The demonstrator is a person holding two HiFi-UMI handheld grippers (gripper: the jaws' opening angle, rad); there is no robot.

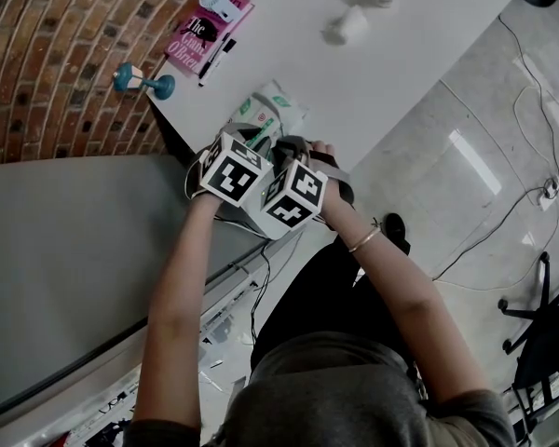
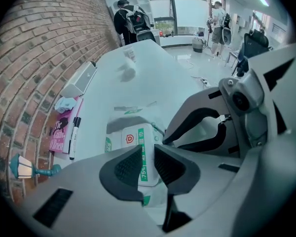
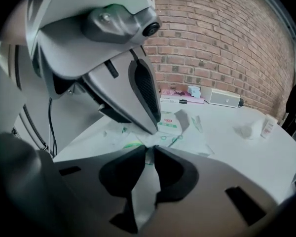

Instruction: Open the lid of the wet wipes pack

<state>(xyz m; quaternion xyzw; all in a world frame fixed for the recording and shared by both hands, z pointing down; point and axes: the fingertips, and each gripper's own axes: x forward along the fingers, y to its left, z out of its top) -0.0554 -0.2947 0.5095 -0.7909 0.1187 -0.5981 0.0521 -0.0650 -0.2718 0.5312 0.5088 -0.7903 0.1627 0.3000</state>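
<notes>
pack (image 1: 278,108) lies at the near edge of the white table (image 1: 419,45), both grippers crowded over it. left gripper (image 2: 148,164): jaws narrowly apart, the pack's lid (image 2: 137,138) showing in the gap; cannot tell if the pads press it. right gripper (image 3: 149,168): clenched on a thin end flap of the pack. lid lies flat, closed.

Glossy plastic wipes pack (image 2: 137,138), smooth matt white table (image 1: 429,35), rough brick wall (image 1: 37,63)
</notes>
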